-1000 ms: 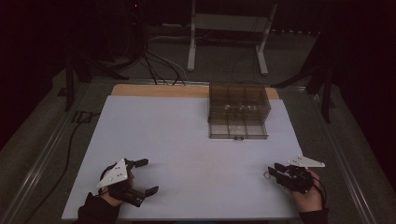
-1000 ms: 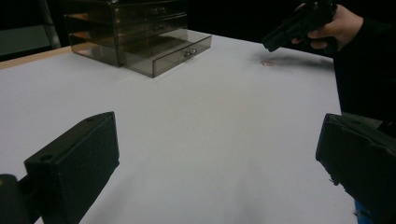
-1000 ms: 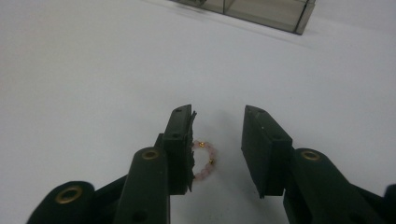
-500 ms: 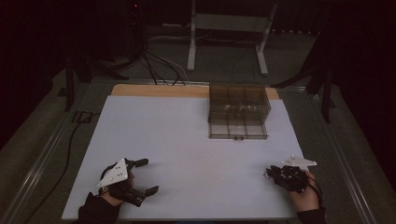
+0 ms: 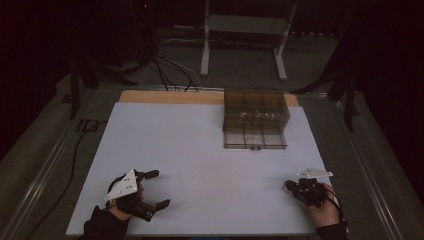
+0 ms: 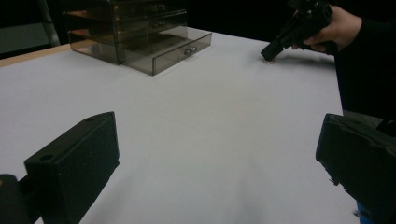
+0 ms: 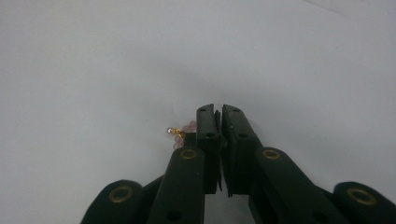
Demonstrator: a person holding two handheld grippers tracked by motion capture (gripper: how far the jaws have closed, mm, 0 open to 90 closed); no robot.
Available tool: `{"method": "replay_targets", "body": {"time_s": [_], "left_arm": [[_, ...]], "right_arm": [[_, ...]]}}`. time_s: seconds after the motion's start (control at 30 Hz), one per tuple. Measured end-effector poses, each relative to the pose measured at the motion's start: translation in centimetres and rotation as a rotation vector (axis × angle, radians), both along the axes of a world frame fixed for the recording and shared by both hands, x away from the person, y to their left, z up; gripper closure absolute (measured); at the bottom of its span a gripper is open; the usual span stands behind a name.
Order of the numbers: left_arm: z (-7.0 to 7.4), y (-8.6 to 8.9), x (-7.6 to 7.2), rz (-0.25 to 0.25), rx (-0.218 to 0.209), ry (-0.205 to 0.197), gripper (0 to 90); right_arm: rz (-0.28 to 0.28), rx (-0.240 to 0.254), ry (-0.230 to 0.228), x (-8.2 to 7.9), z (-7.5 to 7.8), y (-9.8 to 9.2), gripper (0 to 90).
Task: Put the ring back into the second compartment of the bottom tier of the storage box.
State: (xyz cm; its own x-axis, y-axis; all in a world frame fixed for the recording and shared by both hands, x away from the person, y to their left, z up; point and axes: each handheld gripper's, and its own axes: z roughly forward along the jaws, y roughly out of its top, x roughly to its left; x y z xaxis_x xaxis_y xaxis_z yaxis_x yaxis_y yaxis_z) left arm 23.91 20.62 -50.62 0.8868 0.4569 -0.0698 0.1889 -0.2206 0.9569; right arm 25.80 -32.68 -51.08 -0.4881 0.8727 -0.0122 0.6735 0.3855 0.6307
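At the lower left of the high view, a person's left hand holds the left black two-jaw gripper [image 5: 159,189] resting low over the white tabletop [image 5: 200,150], its jaws spread wide with nothing between them. At the lower right, the right black two-jaw gripper [image 5: 289,186] points its tips down at the table; its jaws have just been closing and now meet. In the right gripper view, a small piece of beaded jewellery with pink beads and a gold clasp [image 7: 180,132] pokes out at centre, beside the left jaw; whether the pads pinch it is unclear. Farther back, upper right of centre, stands a smoky transparent plastic drawer box [image 5: 255,119], well apart from both hands.
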Motion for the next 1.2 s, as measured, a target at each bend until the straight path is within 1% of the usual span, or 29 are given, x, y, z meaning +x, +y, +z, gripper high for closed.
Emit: {"method": "replay_targets", "body": {"time_s": [0.07,0.17,0.23,0.3,0.4,0.5,0.57,0.6,0.67,0.83,0.87,0.93,1.0,1.07,1.13,1.2], "left_arm": [[-0.1,0.0,0.0,-0.003,0.011,0.002,0.6],[0.0,-0.1,0.0,-0.001,0.004,0.003,0.6],[-0.1,-0.1,0.0,-0.003,0.007,0.002,0.6],[-0.1,-0.1,0.0,-0.003,0.012,0.005,0.6],[0.0,-0.1,0.0,-0.001,0.003,0.001,0.6],[-0.1,-0.1,0.1,-0.003,0.014,0.004,0.6],[-0.1,-0.1,0.1,-0.002,0.007,0.003,0.6],[-0.1,-0.1,0.1,-0.001,0.005,0.001,0.6],[-0.1,-0.1,0.0,-0.003,0.013,0.004,0.6],[-0.1,-0.1,0.1,-0.002,0.01,0.003,0.6],[-0.2,-0.2,0.1,-0.003,0.015,0.005,0.6],[-0.1,-0.2,0.1,-0.002,0.007,0.007,0.6],[-0.2,-0.2,0.1,-0.004,0.011,0.006,0.6],[-0.2,-0.2,0.1,-0.004,0.017,0.007,0.6],[-0.1,-0.2,0.1,-0.003,0.012,0.007,0.6],[-0.2,-0.2,0.1,-0.003,0.015,0.006,0.6]], "right_arm": [[-0.004,0.004,0.004,0.0,0.0,0.0,86.2],[-0.013,0.01,0.006,0.1,0.0,0.0,86.6],[-0.018,0.018,0.009,0.1,0.0,-0.1,86.8],[-0.023,0.018,0.013,0.1,0.0,0.0,86.8],[-0.029,0.017,0.009,0.0,0.0,0.0,86.9],[-0.028,0.012,0.006,0.1,0.1,0.1,86.9],[-0.029,0.013,0.006,0.0,0.1,0.1,87.0],[-0.029,0.014,0.007,0.0,0.1,0.1,88.4],[-0.029,0.016,0.001,0.0,0.3,0.1,88.3],[-0.031,0.017,0.004,-0.1,0.4,0.2,88.4],[-0.032,0.013,-0.003,-0.1,0.4,0.2,88.4],[-0.032,0.017,-0.015,-0.1,0.7,0.2,88.4],[-0.032,0.021,-0.02,-0.2,0.8,0.2,88.4],[-0.035,0.022,-0.022,-0.2,0.9,0.2,88.4],[-0.038,0.026,-0.022,-0.2,1.0,0.1,88.4],[-0.038,0.03,-0.024,-0.3,1.1,0.1,88.4]]}}
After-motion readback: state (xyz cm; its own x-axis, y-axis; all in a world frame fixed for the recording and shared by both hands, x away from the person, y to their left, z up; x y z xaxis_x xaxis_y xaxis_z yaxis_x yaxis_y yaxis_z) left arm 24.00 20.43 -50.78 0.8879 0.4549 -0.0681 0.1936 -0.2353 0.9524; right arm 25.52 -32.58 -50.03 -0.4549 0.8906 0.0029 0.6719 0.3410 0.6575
